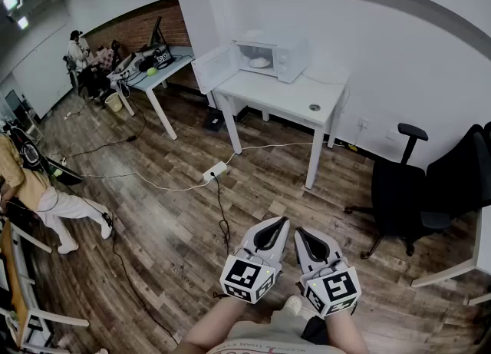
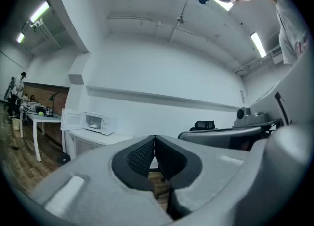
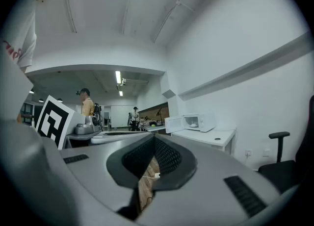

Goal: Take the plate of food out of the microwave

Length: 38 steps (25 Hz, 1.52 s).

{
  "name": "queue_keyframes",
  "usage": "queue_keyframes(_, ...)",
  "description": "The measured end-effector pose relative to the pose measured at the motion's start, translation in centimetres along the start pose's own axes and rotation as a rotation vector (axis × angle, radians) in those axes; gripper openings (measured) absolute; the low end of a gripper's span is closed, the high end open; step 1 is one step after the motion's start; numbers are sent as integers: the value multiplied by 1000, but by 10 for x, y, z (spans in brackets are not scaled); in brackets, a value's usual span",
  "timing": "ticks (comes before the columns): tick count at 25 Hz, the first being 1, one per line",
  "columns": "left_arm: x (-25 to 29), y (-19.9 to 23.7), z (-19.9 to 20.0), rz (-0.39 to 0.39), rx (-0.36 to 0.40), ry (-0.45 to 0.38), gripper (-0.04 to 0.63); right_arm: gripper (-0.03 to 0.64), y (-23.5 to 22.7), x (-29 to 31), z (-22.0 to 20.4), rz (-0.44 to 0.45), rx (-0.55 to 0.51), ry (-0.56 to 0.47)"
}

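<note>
A white microwave (image 1: 272, 54) stands on a white table (image 1: 288, 99) across the room, its door (image 1: 212, 68) swung open to the left. Inside it a pale plate of food (image 1: 259, 62) shows. The microwave is also small and far off in the left gripper view (image 2: 98, 122) and the right gripper view (image 3: 195, 121). My left gripper (image 1: 273, 226) and right gripper (image 1: 302, 236) hang side by side low over the wooden floor, well short of the table. Both are shut with nothing between their jaws, as seen on the left gripper (image 2: 155, 137) and the right gripper (image 3: 154, 137) in their own views.
A black office chair (image 1: 403, 191) stands right of the table. A power strip (image 1: 215, 170) and cables lie on the floor between me and the table. A second table (image 1: 157, 68) with clutter stands at the back left, with people near it and at the far left.
</note>
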State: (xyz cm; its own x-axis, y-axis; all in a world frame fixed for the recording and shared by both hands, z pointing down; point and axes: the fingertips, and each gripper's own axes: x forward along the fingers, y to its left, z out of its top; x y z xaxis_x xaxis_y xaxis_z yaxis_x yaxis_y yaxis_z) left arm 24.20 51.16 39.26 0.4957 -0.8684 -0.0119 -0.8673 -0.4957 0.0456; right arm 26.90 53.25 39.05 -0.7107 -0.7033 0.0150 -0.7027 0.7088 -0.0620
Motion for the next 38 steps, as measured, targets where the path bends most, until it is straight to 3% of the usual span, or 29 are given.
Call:
queue_keyframes(9,-152,-2,-5,3,-55,-32,8,12,140,-48,-17,-34,7,36)
queue_keyframes(18,-239,5,-2,12,-68,-60,8,12,206,-74,-23,-83,4,42)
queue_keyframes(28,-234,30,8,48,-79,-104,8,13,200,-48,-9,-55,-9,2)
queue_keyframes(38,-168,67,15,46,-60,-104,6,12,152,12,-1,-22,-12,-7)
